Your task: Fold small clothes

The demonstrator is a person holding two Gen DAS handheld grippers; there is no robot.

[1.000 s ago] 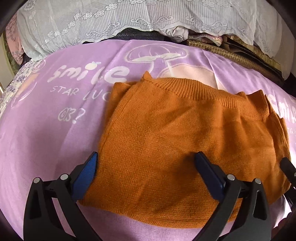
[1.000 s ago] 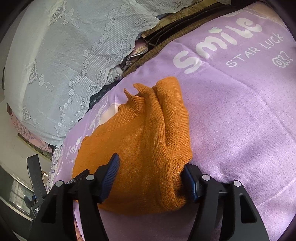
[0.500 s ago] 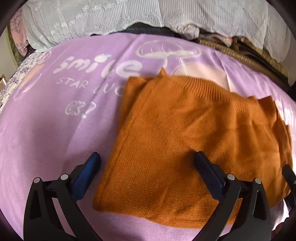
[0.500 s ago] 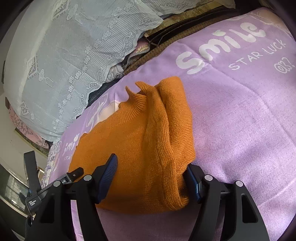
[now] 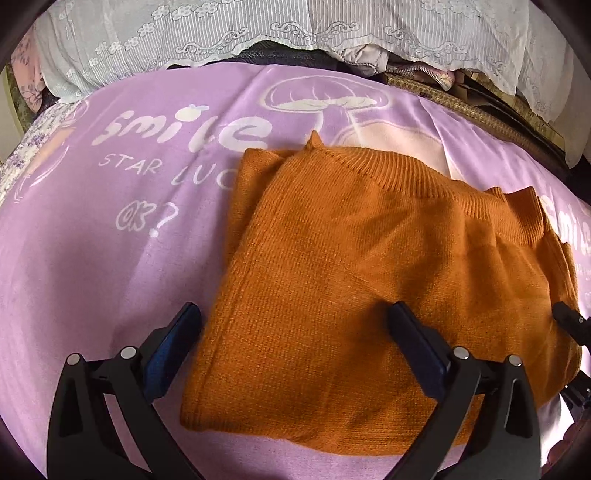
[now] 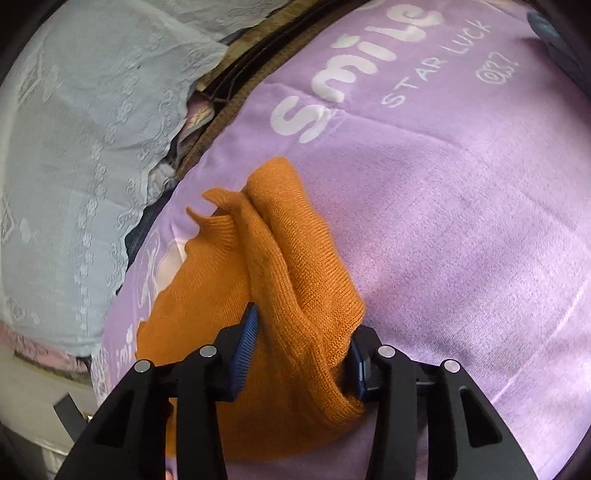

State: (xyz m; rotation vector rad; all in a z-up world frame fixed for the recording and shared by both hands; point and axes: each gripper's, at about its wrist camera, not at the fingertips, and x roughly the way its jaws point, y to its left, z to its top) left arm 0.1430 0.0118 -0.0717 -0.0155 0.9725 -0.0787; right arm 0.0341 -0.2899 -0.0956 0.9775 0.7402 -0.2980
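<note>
Item: orange sweater (image 5: 369, 288), knit, folded, lying flat on the purple sheet (image 5: 92, 266) of the bed, ribbed hem toward the far side. In my right view its near edge (image 6: 295, 332) is bunched up into a raised ridge.

Right tongs (image 6: 301, 350): I have just been closing these; both blue pads now press on the bunched edge, pinching the sweater.

Left tongs (image 5: 293, 343): spread wide, holding nothing. One finger (image 5: 173, 343) sits over the sheet just beside the sweater's left edge, the other (image 5: 417, 347) over the knit; I cannot tell whether either touches.

Sheet: printed in white with "smile", "STAR LUCK", "ok?" and a mushroom (image 5: 325, 99).

Beyond the sheet: white lace cloth (image 5: 258, 29) draped over a heap of fabrics, and a woven mat edge (image 5: 461, 107).
</note>
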